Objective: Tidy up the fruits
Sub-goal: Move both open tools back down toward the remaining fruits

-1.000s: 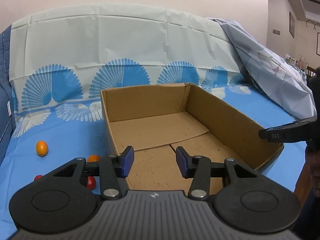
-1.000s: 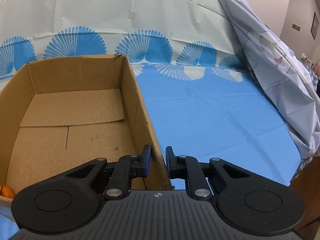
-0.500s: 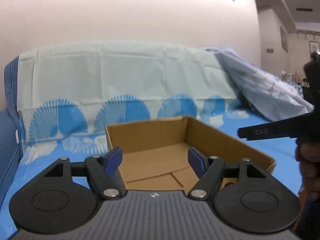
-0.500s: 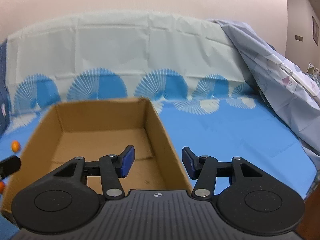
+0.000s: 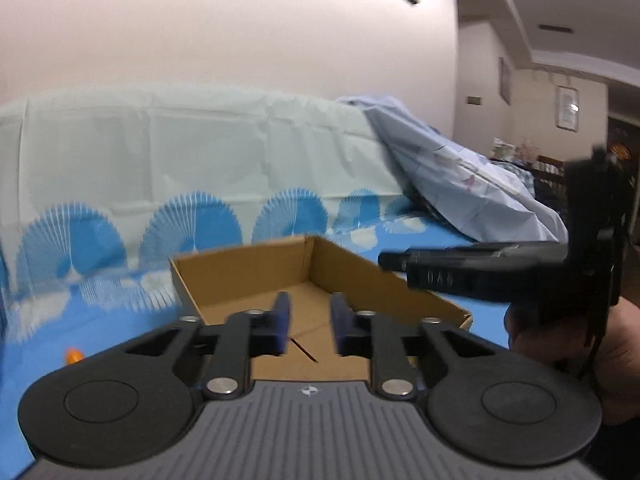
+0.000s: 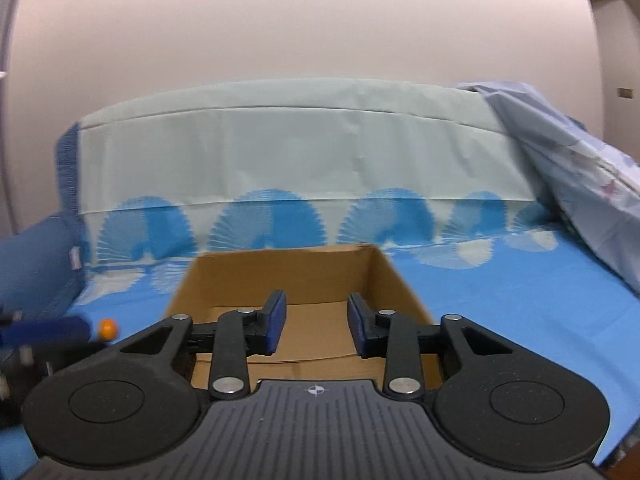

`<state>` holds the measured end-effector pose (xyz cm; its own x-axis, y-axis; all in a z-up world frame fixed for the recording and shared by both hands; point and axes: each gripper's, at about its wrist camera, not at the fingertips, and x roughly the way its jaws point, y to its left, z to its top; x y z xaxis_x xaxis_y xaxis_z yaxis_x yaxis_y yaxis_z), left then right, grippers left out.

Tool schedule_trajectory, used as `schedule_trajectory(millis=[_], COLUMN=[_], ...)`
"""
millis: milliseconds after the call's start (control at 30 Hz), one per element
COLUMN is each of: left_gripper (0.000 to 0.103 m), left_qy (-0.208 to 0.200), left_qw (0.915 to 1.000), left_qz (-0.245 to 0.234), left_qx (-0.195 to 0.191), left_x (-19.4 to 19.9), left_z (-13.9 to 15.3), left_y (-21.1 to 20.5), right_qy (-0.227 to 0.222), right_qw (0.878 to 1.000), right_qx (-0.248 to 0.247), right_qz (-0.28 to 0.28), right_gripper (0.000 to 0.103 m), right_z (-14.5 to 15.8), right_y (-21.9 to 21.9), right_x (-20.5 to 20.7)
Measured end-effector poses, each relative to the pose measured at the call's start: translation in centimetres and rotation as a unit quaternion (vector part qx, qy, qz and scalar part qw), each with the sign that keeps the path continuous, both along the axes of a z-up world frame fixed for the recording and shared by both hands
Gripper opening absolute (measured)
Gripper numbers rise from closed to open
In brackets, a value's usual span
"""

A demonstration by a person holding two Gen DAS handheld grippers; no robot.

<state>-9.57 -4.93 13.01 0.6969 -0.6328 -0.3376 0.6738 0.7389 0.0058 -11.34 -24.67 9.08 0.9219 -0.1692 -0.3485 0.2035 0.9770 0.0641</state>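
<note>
An open, empty cardboard box (image 5: 384, 280) sits on the blue cloth; it also shows in the right wrist view (image 6: 404, 284). My left gripper (image 5: 308, 320) is open and empty, held above the box's near end. My right gripper (image 6: 316, 322) is open and empty, also above the near end. A small orange fruit (image 5: 74, 355) lies on the cloth left of the box; it also shows in the right wrist view (image 6: 108, 328). In the left wrist view the right gripper (image 5: 472, 272) shows side-on over the box's right wall.
A pale cloth with blue fan prints (image 6: 280, 168) drapes the backrest behind the box. A crumpled light sheet (image 5: 460, 184) lies at the right. A dark blue cushion (image 6: 32, 256) sits at the left. A blue fingertip of the left gripper (image 6: 48, 330) shows at the left edge.
Both grippers have lifted and pulled back from the box, which looks smaller and lower. The left jaws widened, then narrowed. The right jaws opened from a narrow gap.
</note>
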Motion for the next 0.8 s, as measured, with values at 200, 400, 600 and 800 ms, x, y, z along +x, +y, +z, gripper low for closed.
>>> schedule_trajectory(millis=[200, 400, 600, 800], left_gripper=[0.015, 0.015, 0.018, 0.021], left_qy=[0.005, 0.074, 0.092, 0.156], left_qw=[0.9994, 0.9923, 0.9827, 0.9693], left_qz=[-0.011, 0.099, 0.155, 0.184], left_qx=[0.032, 0.005, -0.041, -0.049], left_x=[1.7, 5.0, 5.8, 7.9], left_z=[2.7, 1.3, 0.7, -3.4], left_y=[4.9, 10.3, 12.9, 15.1], right_qy=[-0.023, 0.0, 0.035, 0.08], right_qw=[0.996, 0.986, 0.974, 0.961], right_qx=[-0.007, -0.01, -0.005, -0.02], right_qz=[0.088, 0.169, 0.225, 0.264], right_gripper=[0.005, 0.006, 0.006, 0.006], right_z=[0.6, 0.1, -1.1, -3.5], right_y=[4.4, 8.5, 12.4, 15.5], right_x=[-0.2, 0.5, 2.1, 4.4])
